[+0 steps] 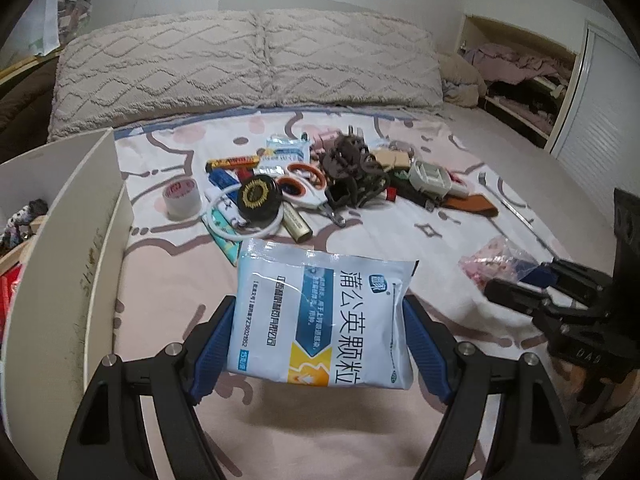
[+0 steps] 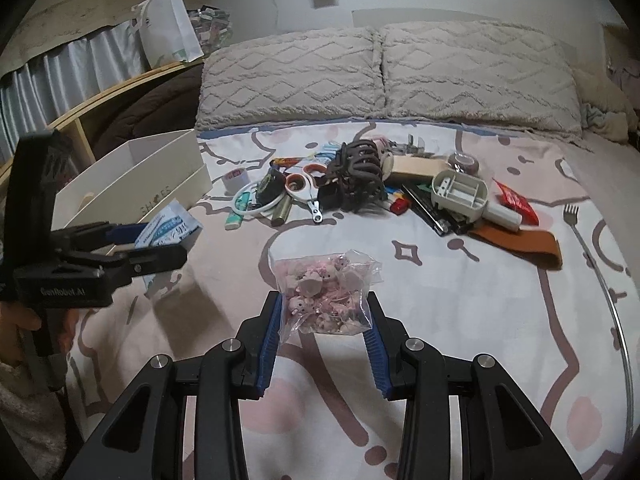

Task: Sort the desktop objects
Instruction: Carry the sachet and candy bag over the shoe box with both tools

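White and blue, the medicine sachet (image 1: 324, 316) sits clamped between the fingers of our left gripper (image 1: 320, 340), lifted off the bed. Our right gripper (image 2: 324, 320) has its fingers closed on a clear bag of pink trinkets (image 2: 326, 296), also above the sheet. Beyond both lies the heap: one tape roll (image 1: 182, 198), one pair of orange-handled scissors (image 1: 308, 186), one round black tin (image 1: 259, 199), one white ring (image 1: 240, 232), one brown claw clip (image 2: 358, 168), one fork (image 2: 573, 220) off to the right. A white box (image 2: 160, 176) stands at the left edge, just beside the left gripper. Everything rests on a pink-patterned bedsheet (image 2: 460, 320); two textured beige pillows (image 2: 384, 76) lean at the head, under a pale wall.
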Available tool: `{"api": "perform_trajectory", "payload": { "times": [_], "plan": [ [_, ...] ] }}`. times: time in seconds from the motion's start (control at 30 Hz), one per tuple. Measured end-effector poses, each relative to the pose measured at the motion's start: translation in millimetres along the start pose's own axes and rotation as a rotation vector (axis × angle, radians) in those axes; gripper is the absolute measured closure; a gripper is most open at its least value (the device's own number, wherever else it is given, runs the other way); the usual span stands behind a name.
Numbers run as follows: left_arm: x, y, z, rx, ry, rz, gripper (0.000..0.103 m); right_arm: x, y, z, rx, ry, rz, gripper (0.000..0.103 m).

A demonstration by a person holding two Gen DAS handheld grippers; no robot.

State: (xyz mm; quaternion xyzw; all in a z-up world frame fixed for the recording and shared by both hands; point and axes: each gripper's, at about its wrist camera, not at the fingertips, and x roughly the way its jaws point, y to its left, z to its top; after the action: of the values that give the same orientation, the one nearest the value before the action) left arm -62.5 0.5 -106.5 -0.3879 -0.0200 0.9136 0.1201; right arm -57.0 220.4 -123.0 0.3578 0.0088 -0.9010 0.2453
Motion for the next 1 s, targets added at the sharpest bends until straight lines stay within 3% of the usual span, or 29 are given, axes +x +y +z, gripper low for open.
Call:
{"api": "perform_trajectory", "payload": {
  "times": [0.7,1.0],
  "plan": [
    [-72,16,60,-0.061,-0.196,0.051,0.023,-19,44,64,-0.050,-0.098,0.025,0.063],
    [-105,50,67,-0.172,-0.288,0.120,0.023,-15,69,84,-0.068,-0.129,0.050,0.063]
  ]
}}
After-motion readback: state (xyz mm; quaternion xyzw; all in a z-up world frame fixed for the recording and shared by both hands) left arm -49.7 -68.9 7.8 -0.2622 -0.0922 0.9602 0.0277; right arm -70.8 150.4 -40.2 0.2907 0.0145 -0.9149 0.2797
